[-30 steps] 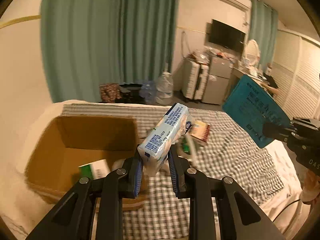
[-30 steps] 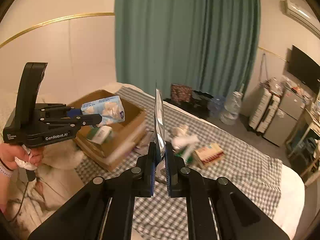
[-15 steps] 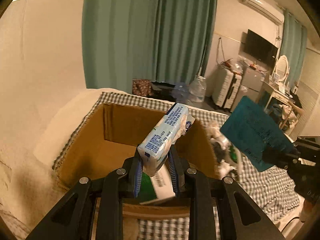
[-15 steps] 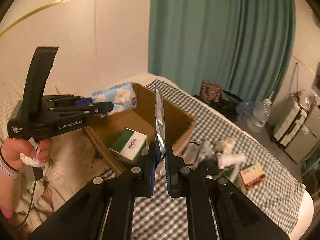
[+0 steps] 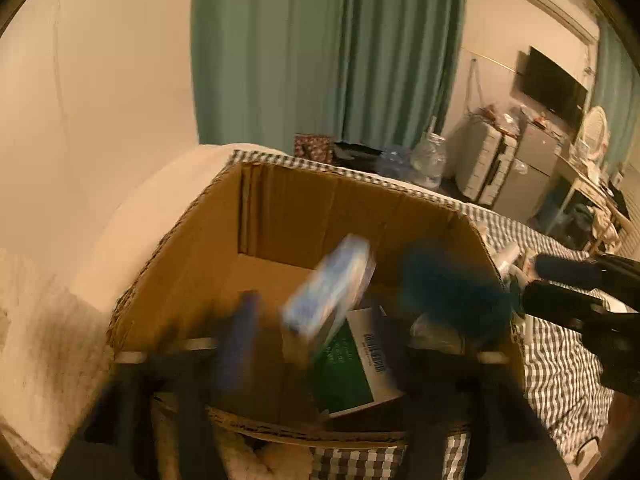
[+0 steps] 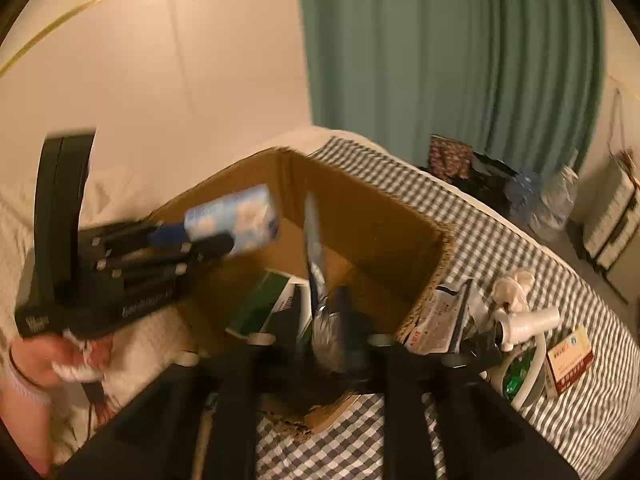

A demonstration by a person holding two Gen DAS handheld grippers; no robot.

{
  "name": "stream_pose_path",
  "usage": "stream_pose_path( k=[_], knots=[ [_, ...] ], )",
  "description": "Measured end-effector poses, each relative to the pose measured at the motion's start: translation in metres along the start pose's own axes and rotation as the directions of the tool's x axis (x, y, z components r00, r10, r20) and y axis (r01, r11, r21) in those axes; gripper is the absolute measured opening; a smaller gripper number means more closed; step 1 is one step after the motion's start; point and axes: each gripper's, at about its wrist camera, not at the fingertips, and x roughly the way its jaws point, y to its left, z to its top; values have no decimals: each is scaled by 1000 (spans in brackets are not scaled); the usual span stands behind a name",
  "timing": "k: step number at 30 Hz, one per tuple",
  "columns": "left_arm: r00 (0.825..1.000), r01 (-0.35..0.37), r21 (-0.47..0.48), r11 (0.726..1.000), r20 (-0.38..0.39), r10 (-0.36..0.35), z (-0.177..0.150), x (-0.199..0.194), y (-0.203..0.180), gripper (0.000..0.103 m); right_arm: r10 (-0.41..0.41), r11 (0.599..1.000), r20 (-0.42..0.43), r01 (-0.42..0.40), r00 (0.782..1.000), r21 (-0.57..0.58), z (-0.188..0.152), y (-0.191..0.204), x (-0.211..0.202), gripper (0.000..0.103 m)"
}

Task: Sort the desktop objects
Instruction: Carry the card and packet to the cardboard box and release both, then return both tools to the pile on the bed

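A: Where is the tissue pack (image 5: 330, 288)?
B: Blurred, loose between the left gripper (image 5: 316, 320) fingers, jaws just spread wide, angled down over the cardboard box (image 5: 280, 216)

A: The right gripper (image 6: 320, 312)?
B: Jaws just parting, teal pouch (image 6: 314, 240) between them

A cardboard box (image 6: 360, 232) stands on a checked cloth (image 6: 520, 248), with a carton (image 5: 352, 364) inside it. Right of the box, on the cloth, lie a sachet (image 6: 434, 320), a white bottle (image 6: 528, 322) and, farther right, a small flat box (image 6: 568, 360). Curtains (image 6: 460, 60) hang behind.
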Motion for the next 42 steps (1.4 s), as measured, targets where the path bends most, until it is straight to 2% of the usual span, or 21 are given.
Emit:
stream_pose_path(
  k=[2,8,12,16,19,22,25,31,38,40,42],
  knots=[
    [1000,-4,-16,1000,28,5,-1,-9,-1,92,-8,999,29,7,1000,37,-1,-11,-10,53],
    [999,26,-32,999,26,-26,-2,-28,-22,96,-76,994,66,70,995,80,-17,-42,-53,53],
    [998,56,14,998,25,-56,-9,-46,-60,96,-140,982,76,129,987,139,-40,-69,-92,53],
    [994,92,55,994,47,-95,-17,-64,-98,98,-221,956,101,195,970,217,-72,-96,-139,61],
    [990,127,79,989,51,-131,-22,-73,-127,100,-255,941,106,221,961,257,-93,-112,-168,61],
    [986,153,110,982,52,-159,-30,-74,-156,103,-310,923,112,271,944,273,-114,-124,-191,62],
    [979,194,149,970,28,-200,-34,-67,-182,103,-316,917,121,270,941,292,-131,-135,-204,62],
    [970,241,177,954,-20,-241,-47,-36,-221,103,-315,911,108,268,943,312,-155,-155,-200,62],
    [976,216,194,957,-42,-212,-67,12,-244,103,-293,898,67,251,954,361,-178,-181,-175,62],
    [980,200,197,960,-62,-191,-74,29,-248,103,-286,892,46,249,957,377,-183,-190,-163,68],
    [980,196,198,960,-80,-184,-78,45,-252,103,-275,888,37,240,961,392,-189,-198,-155,68]
  ],
)
